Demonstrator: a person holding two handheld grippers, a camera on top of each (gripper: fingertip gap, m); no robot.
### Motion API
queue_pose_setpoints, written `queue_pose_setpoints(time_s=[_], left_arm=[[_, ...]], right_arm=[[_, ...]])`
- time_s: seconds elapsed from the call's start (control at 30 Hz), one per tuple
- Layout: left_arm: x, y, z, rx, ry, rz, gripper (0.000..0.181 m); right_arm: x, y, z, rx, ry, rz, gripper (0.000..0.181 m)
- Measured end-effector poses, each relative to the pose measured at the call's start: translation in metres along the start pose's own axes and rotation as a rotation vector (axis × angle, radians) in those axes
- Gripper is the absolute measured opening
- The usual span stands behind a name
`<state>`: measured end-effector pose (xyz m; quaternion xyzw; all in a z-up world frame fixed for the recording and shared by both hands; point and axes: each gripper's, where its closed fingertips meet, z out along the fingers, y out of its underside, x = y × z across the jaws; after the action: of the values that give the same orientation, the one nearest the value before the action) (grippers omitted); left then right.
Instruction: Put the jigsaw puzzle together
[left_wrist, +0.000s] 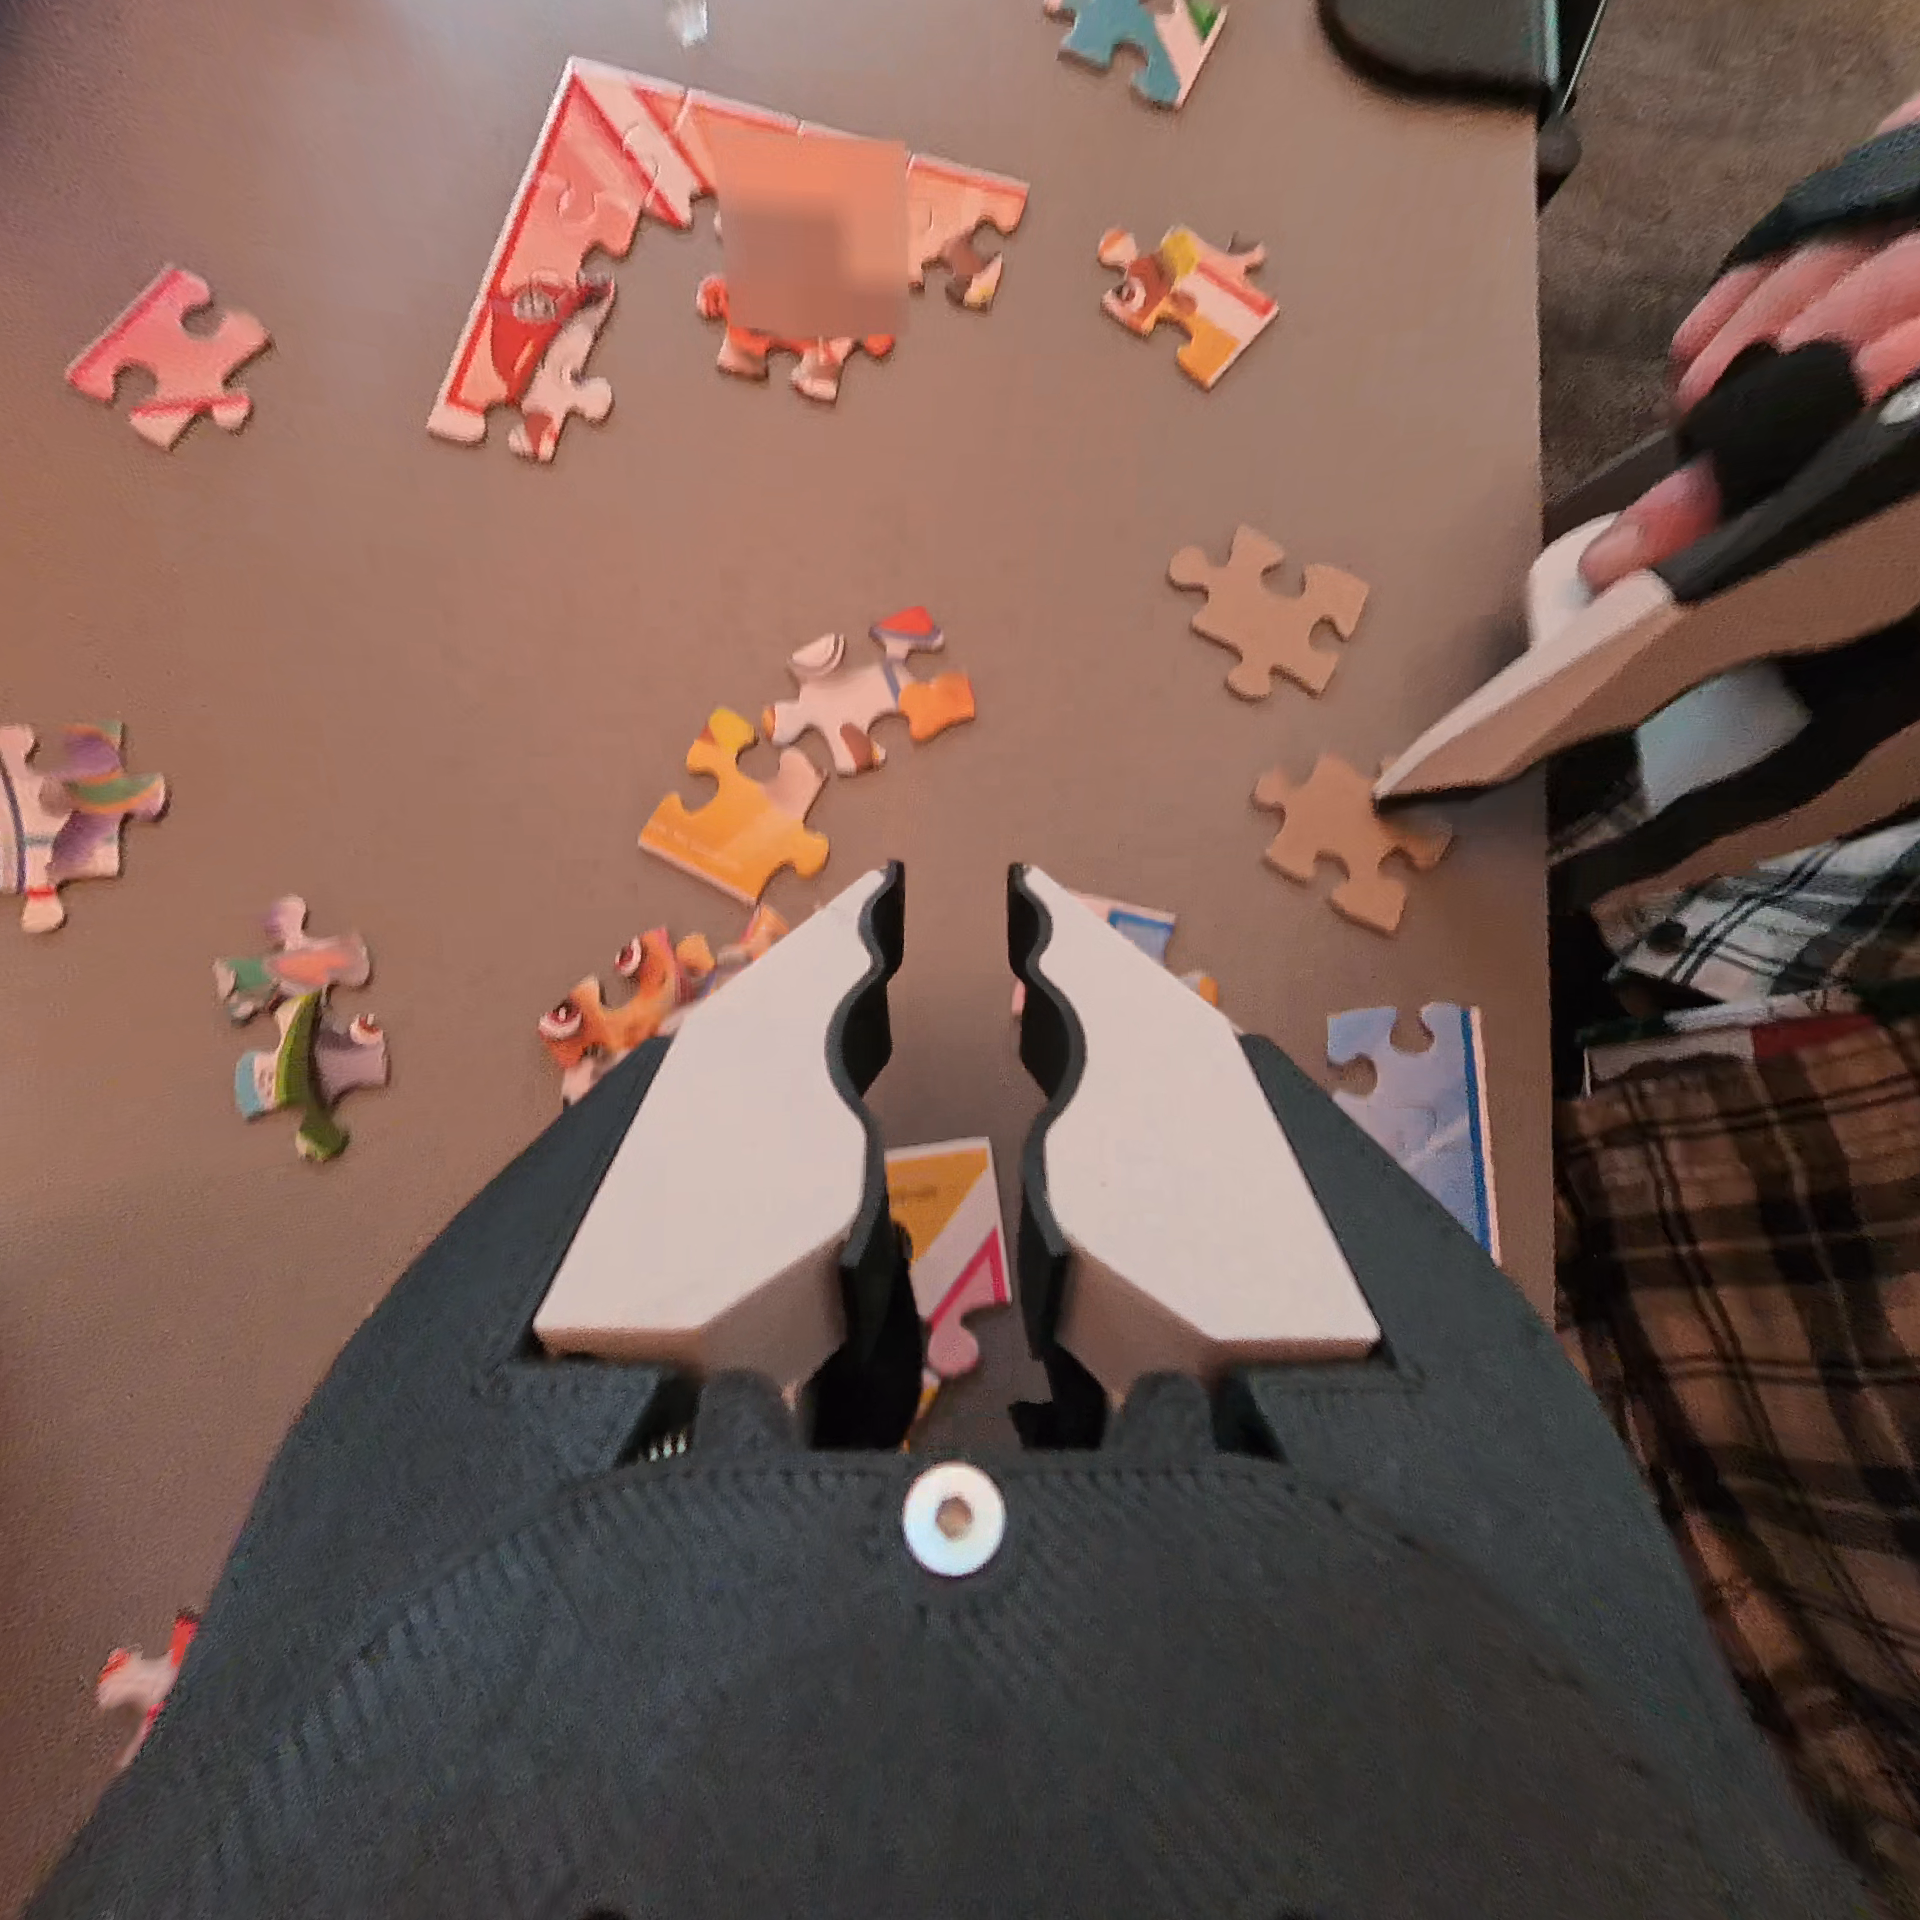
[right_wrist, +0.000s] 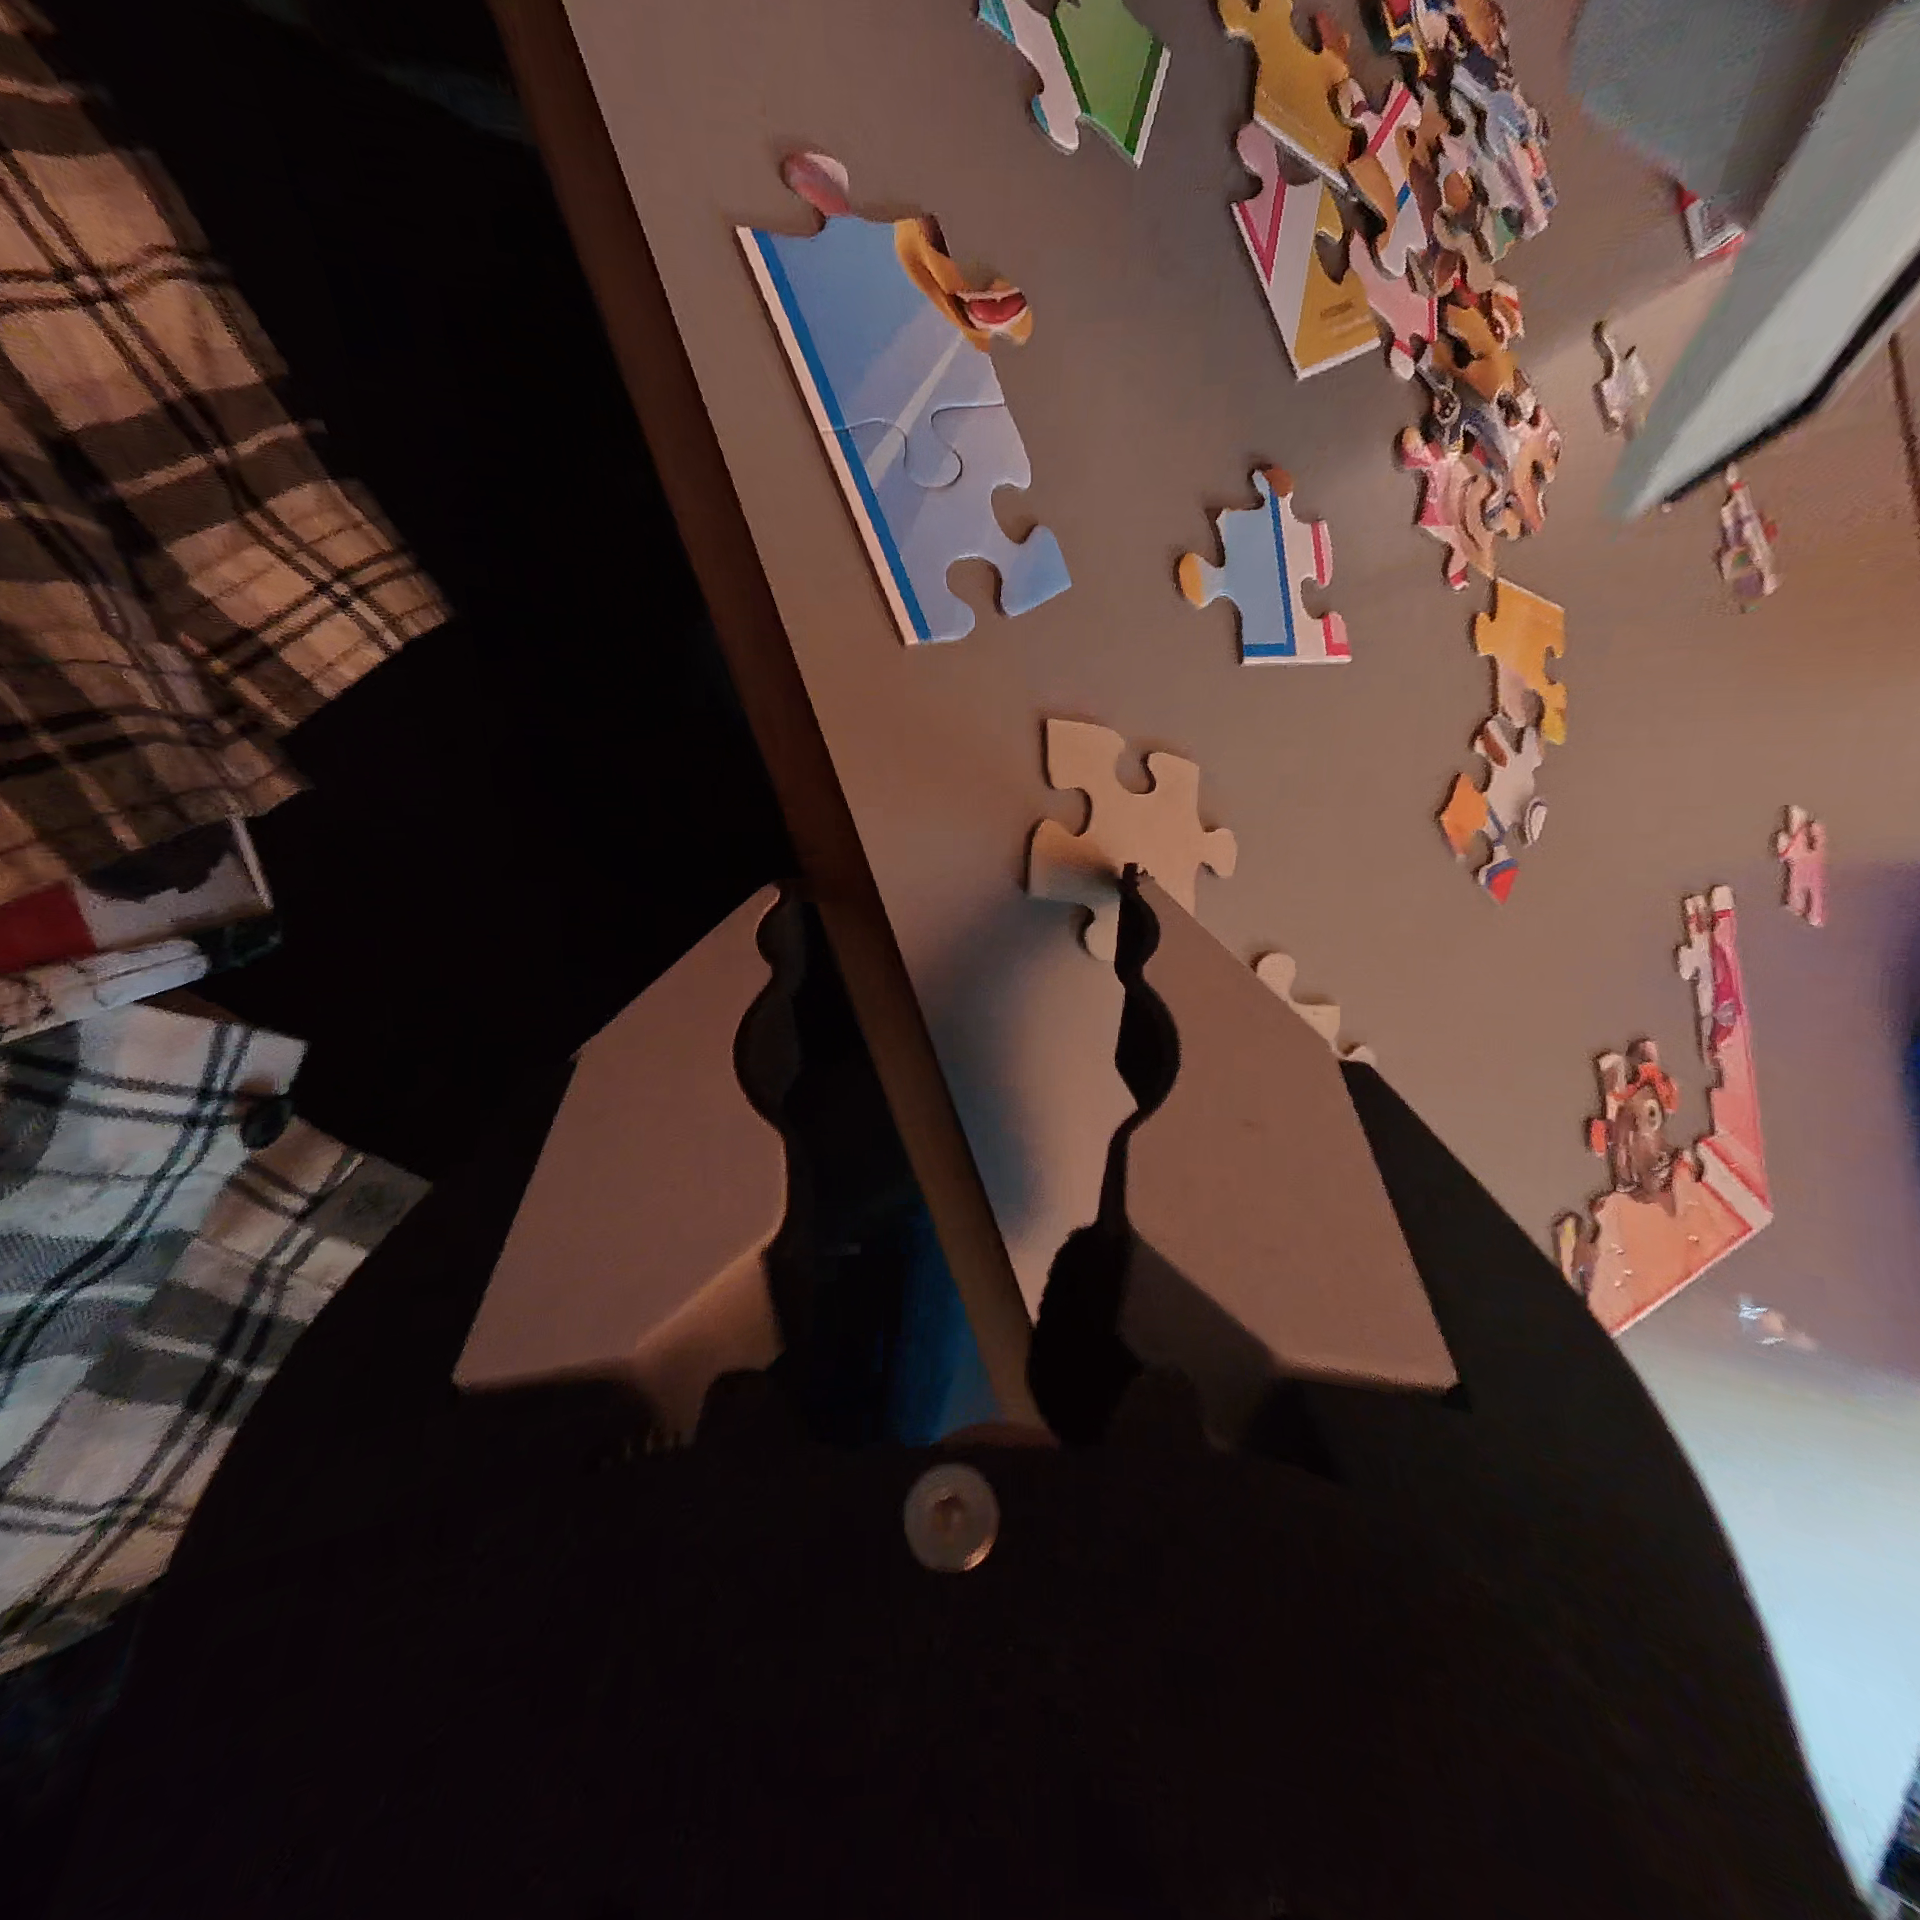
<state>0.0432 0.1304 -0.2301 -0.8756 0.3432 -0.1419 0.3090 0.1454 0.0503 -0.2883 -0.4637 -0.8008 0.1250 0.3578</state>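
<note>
The left claw (left_wrist: 956, 883) hangs over the brown bench (left_wrist: 416, 582) with its jaws parted by a narrow gap and nothing between them. Under its body, a yellow, white and pink piece (left_wrist: 951, 1236) shows only through that gap, and an orange piece (left_wrist: 613, 1003) at lower left is partly covered by one finger.

In the upper middle of the left wrist view lies the joined red corner section (left_wrist: 582, 260) of the puzzle, part of it covered by a blurred patch. Loose pieces lie scattered round it; two plain brown face-down pieces (left_wrist: 1273, 613) sit toward the right edge.

The right claw (right_wrist: 961, 883) stands open and straddles the bench edge, one finger off the bench in shadow, the other finger's tip touching the lower face-down piece (right_wrist: 1132, 821), whose far part that finger hides. In the left wrist view this claw (left_wrist: 1392, 784) enters from the right, cut off by the frame, held by a hand (left_wrist: 1787, 353).

A joined blue pair (right_wrist: 904, 436) lies by the bench edge. The heap at upper right of the right wrist view is too jumbled to sort out.
</note>
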Motion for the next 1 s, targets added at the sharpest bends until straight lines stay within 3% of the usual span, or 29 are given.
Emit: queue_pose_setpoints(time_s=[0.1,0.2,0.43,0.57,0.77,0.93,1.0], left_arm=[[-0.01,0.022,-0.009,-0.075,-0.08,-0.015,0.021],[-0.023,0.028,-0.017,-0.057,-0.129,-0.066,0.02],[-0.057,0.047,-0.021,-0.079,-0.204,-0.146,0.021],[-0.064,0.044,-0.019,-0.054,-0.221,-0.146,0.021],[-0.064,0.037,-0.007,-0.011,-0.2,-0.138,0.02],[-0.056,0.037,0.013,-0.045,-0.174,-0.097,0.02],[-0.056,0.039,0.015,-0.059,-0.182,-0.09,0.02]], right_arm=[[0.01,-0.01,-0.011,0.056,-0.004,0.058,0.067],[0.029,-0.012,-0.016,0.073,-0.001,0.129,0.068],[0.087,-0.007,-0.01,0.098,-0.051,0.381,0.056],[0.118,-0.002,0.009,0.07,-0.079,0.481,0.05],[0.145,-0.018,0.055,0.024,-0.131,0.381,0.05],[0.155,-0.012,0.09,-0.092,-0.287,0.402,0.057],[0.16,-0.011,0.093,-0.094,-0.319,0.447,0.044]])
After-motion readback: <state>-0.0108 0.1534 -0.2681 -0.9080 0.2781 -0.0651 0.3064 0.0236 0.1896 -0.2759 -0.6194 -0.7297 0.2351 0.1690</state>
